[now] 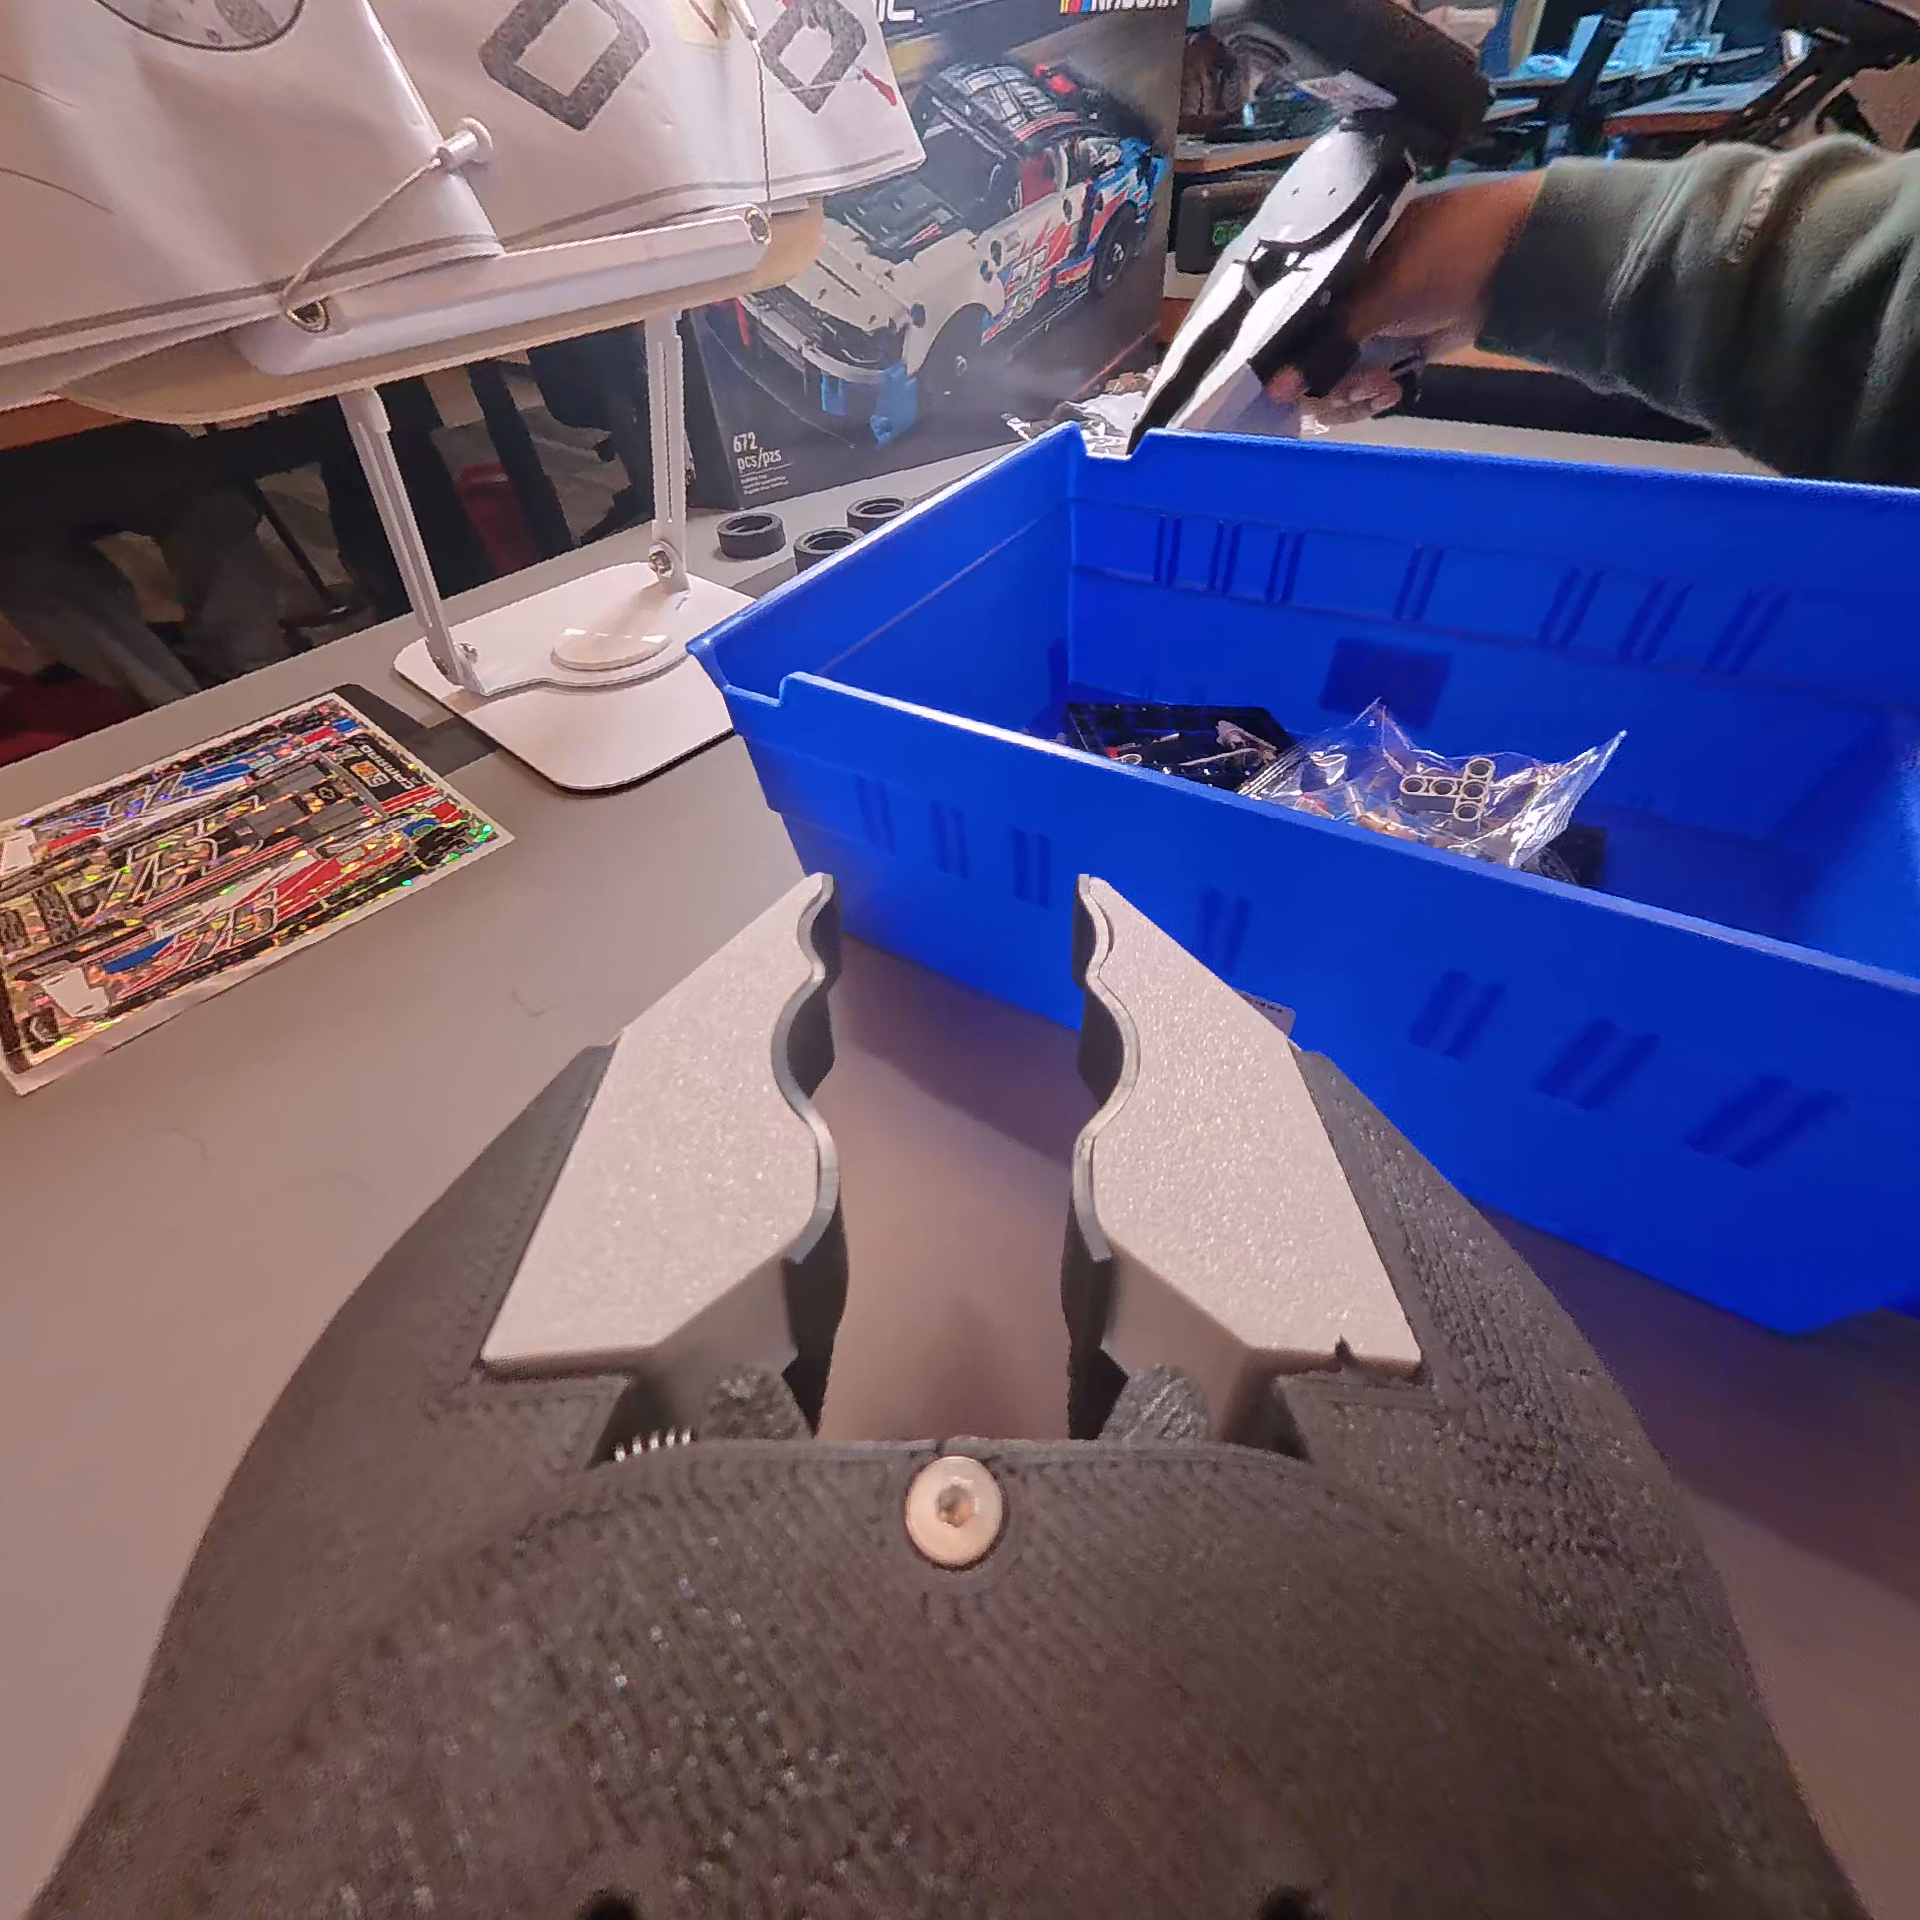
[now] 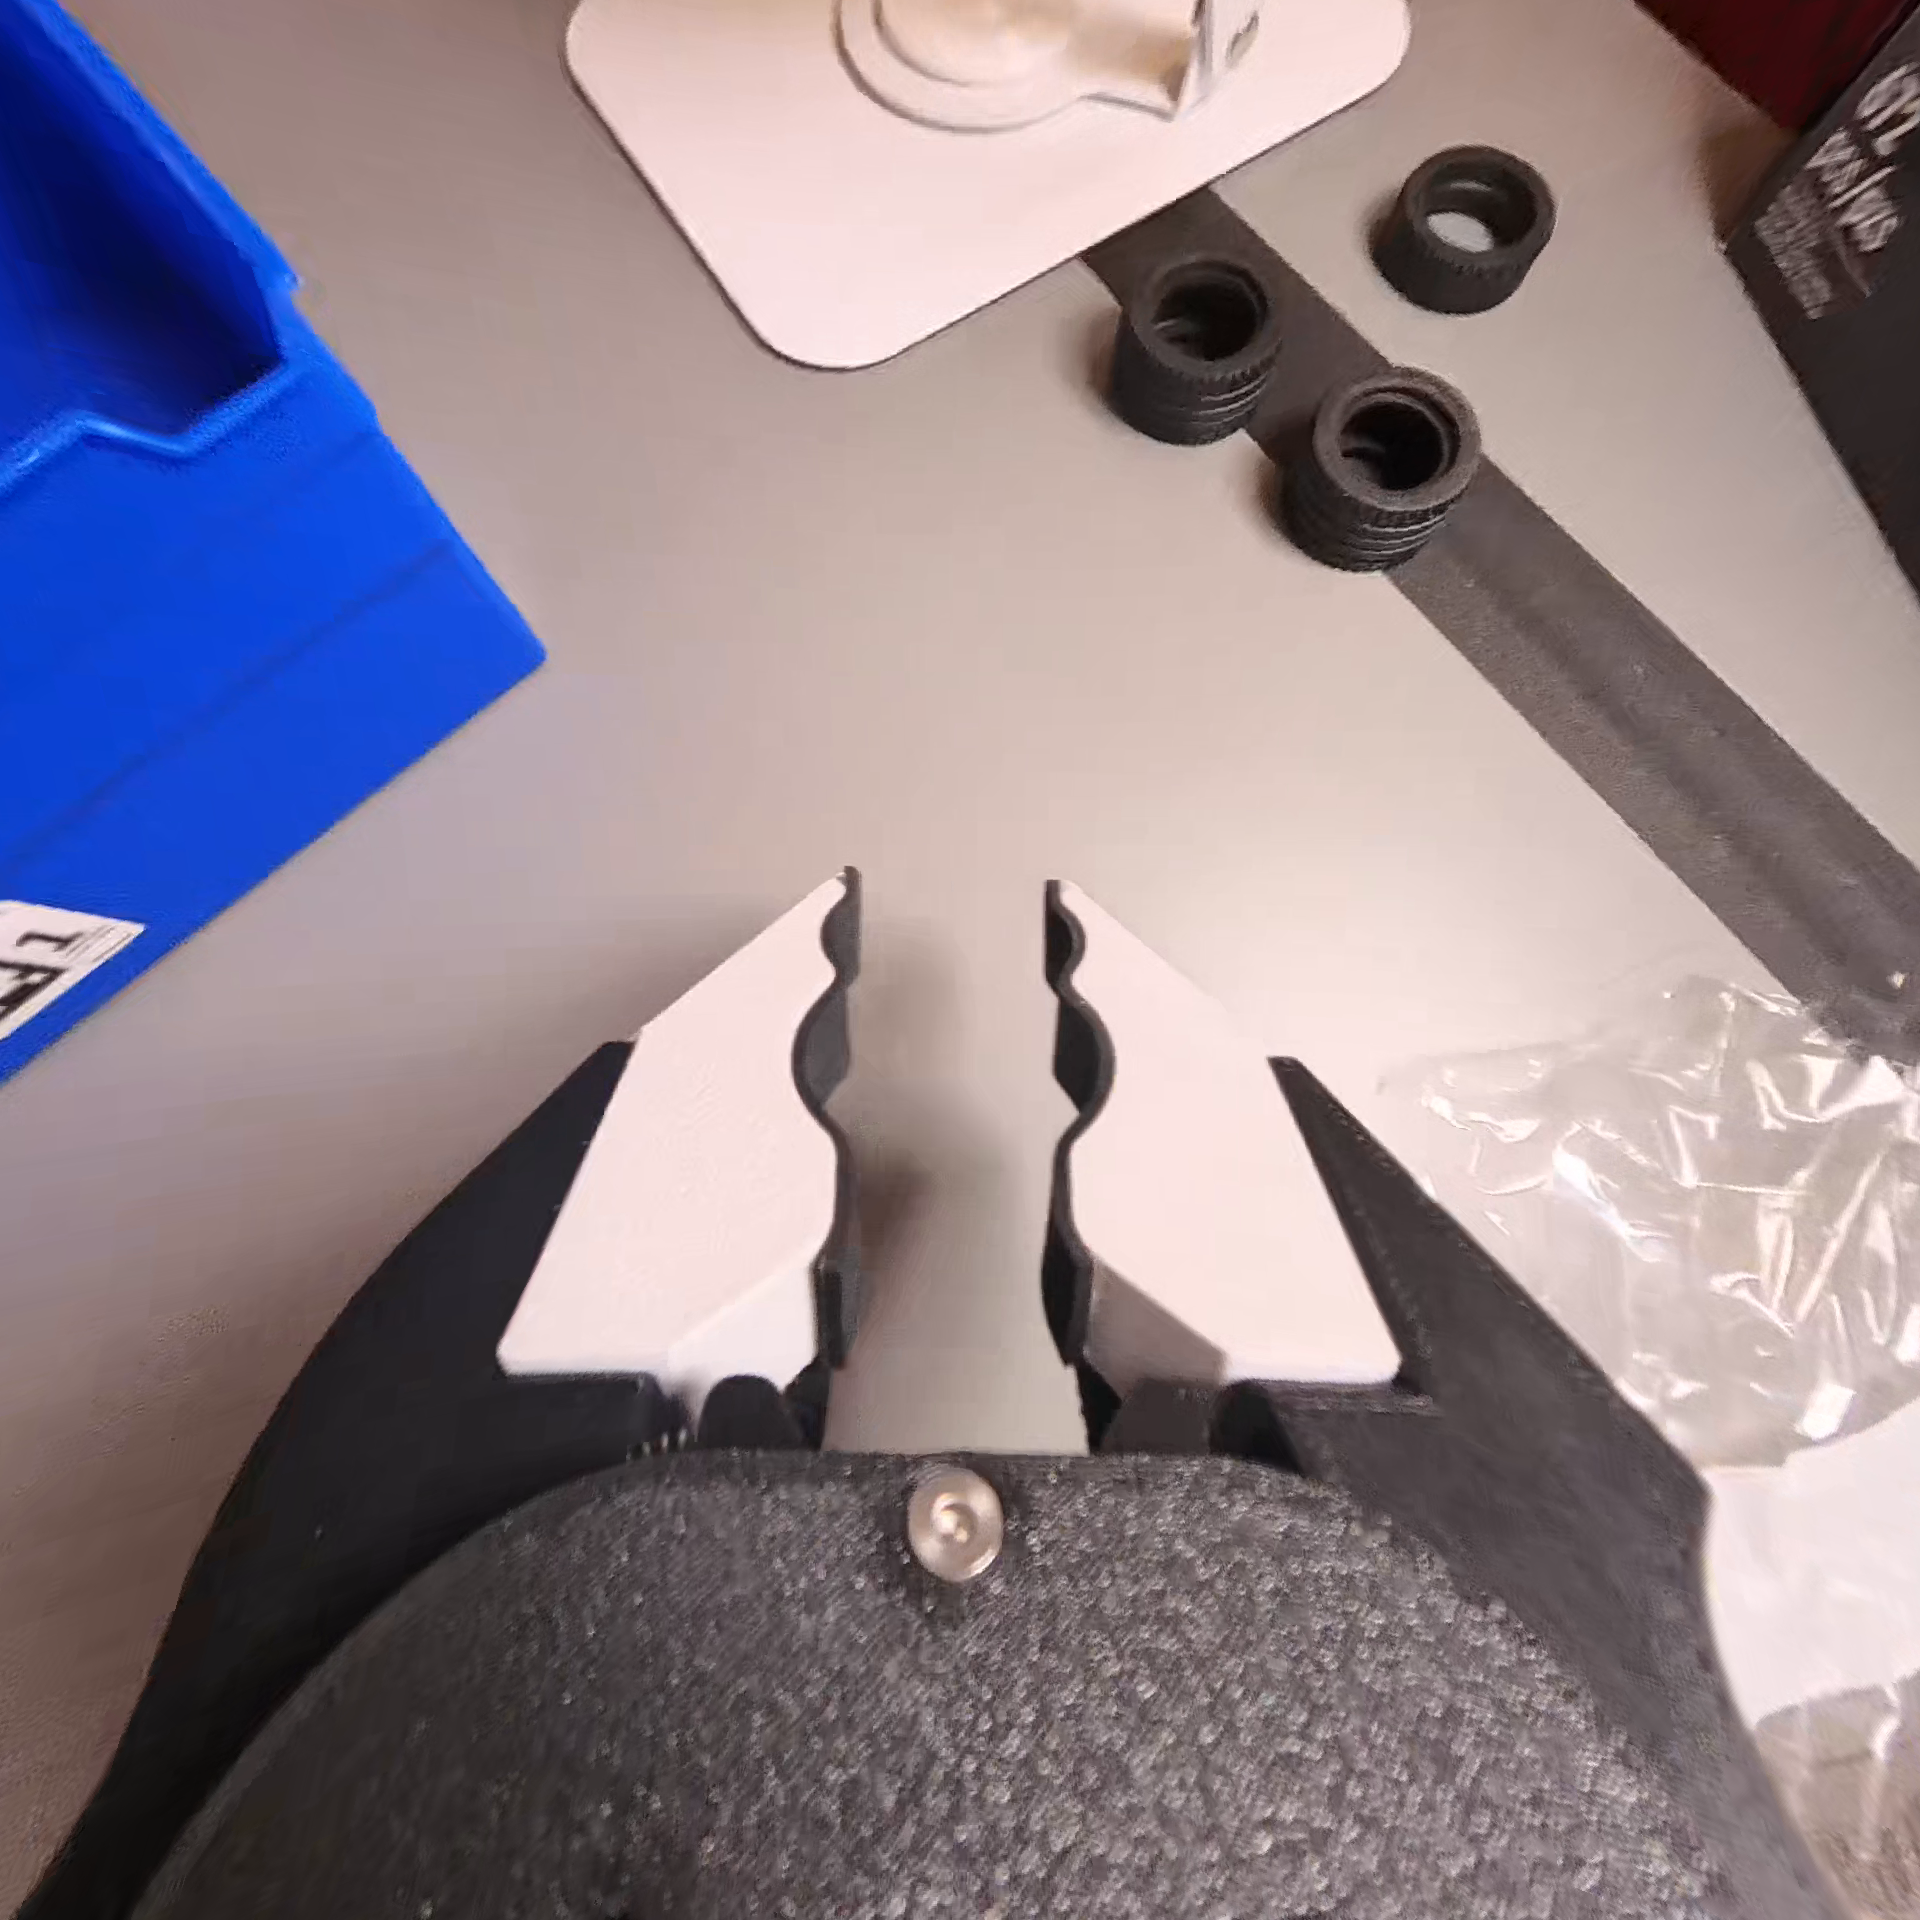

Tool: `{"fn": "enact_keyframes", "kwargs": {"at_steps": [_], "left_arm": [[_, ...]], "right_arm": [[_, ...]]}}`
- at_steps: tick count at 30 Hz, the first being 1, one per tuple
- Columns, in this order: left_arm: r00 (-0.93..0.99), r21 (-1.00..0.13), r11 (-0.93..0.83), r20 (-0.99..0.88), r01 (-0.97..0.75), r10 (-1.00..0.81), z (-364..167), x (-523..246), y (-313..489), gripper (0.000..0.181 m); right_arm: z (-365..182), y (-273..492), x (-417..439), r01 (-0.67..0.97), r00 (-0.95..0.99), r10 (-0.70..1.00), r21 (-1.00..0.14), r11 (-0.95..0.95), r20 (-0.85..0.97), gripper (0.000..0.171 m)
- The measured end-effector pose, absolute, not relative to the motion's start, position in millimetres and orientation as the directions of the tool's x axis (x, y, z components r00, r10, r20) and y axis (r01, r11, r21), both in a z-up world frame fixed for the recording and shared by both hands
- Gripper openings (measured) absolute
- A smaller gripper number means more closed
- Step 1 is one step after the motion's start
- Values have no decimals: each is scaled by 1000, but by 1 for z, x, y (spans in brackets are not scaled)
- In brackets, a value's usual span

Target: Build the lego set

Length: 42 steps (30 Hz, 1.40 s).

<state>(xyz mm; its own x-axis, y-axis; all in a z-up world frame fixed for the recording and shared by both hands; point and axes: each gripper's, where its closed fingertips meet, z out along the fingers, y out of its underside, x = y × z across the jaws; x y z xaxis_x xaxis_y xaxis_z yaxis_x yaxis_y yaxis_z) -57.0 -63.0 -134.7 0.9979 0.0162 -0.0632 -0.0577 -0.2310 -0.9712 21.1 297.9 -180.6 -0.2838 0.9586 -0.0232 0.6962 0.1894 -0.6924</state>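
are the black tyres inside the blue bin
No, the three black tyres stand on the grey table, apart from the blue bin, next to the white stand base.

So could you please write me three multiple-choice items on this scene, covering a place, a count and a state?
1. Where is the clear bag of parts?
A. On the sticker sheet
B. Inside the blue bin
C. Under the stand

2. How many black tyres lie on the table?
A. One
B. Three
C. Six

3. How do the jaws of the right gripper stand?
A. Apart and empty
B. Shut on a tyre
C. Shut on the bag

Key: B, the bag lies within the bin walls; B, three show in the right wrist view; A, bare table shows between them.
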Motion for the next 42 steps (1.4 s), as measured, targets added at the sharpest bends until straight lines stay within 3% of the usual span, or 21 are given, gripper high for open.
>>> {"fn": "enact_keyframes", "kwargs": {"at_steps": [4, 6, 8, 11, 15, 21, 25, 36, 42], "left_arm": [[996, -969, -237, -82, -71, 38, -135, -61, -66, 41], [997, -972, -231, -65, -55, 35, -134, -62, -66, 42], [999, -973, -230, -46, -39, 25, -135, -61, -64, 42], [999, -969, -245, -45, -41, 8, -140, -58, -62, 42], [998, -963, -263, -57, -55, -2, -145, -55, -59, 42], [998, -962, -269, -55, -48, 20, -147, -60, -60, 41], [998, -961, -274, -48, -36, 35, -149, -65, -61, 40], [999, -956, -292, -42, -37, 9, -155, -62, -57, 41], [999, -958, -284, -45, -35, 29, -152, -65, -59, 41]], "right_arm": [[-190, 262, 48, 749, -424, 900, -598, 286, -101, 74], [-202, 249, 67, 768, -447, 890, -551, 328, -94, 81], [-223, 252, 81, 803, -427, 903, -477, 357, -43, 68], [-210, 257, 66, 761, -400, 916, -573, 305, -44, 41], [-177, 309, 4, 690, -245, 969, -697, 194, 27, 41], [-205, 394, -81, 755, -31, 999, -656, 29, 8, 41], [-224, 402, -98, 806, -43, 999, -591, 32, -4, 42], [-223, 379, -111, 763, -97, 995, -639, 94, 31, 43], [-203, 364, -113, 688, -149, 989, -719, 103, -1, 67]]}}
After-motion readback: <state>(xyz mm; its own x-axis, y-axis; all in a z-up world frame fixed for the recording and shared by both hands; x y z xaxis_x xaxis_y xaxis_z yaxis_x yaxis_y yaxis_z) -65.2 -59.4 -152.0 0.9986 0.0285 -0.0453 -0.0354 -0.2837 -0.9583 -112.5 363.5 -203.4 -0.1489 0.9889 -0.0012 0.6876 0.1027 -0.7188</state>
